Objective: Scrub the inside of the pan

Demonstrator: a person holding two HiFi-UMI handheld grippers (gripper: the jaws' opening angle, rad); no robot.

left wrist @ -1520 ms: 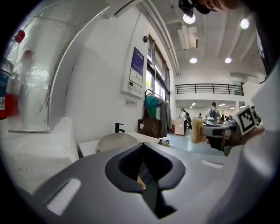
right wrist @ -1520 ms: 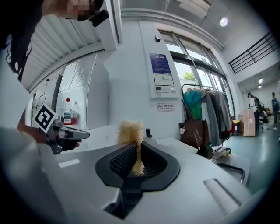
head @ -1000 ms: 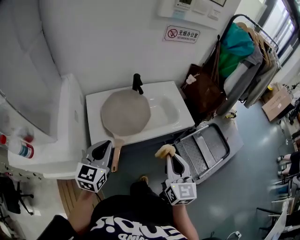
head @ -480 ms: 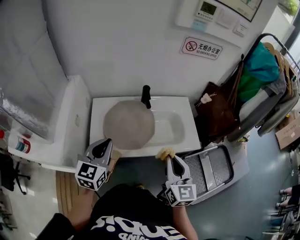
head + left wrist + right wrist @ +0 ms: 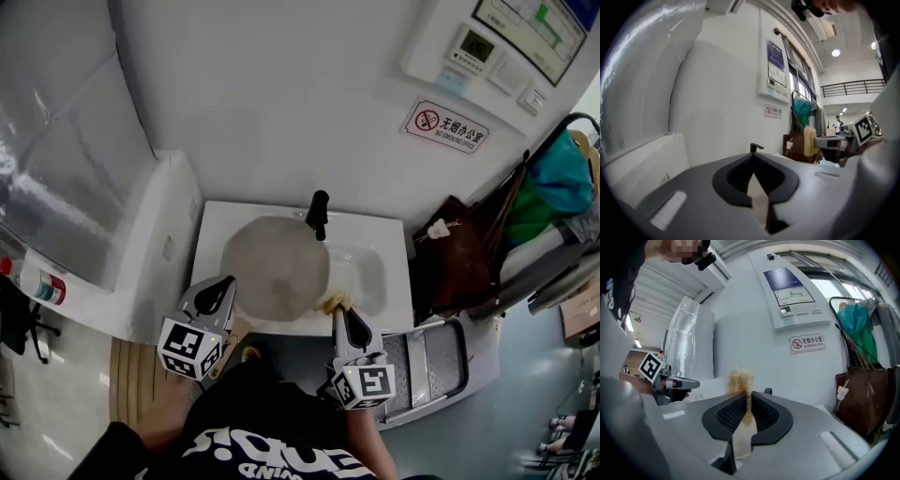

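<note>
White wall [image 5: 281, 94], no-smoking sign [image 5: 447, 123] (red symbol), grey floor [image 5: 530, 394], brown bag [image 5: 464, 258], folded step stool [image 5: 427, 361].

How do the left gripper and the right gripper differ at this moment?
The right gripper is shut on a yellow sponge; the left gripper is shut on nothing. In the head view, the left gripper points at the left side of the pan, the right gripper at its right side. Both are grey, carry a marker cube and point toward the sink.
</note>
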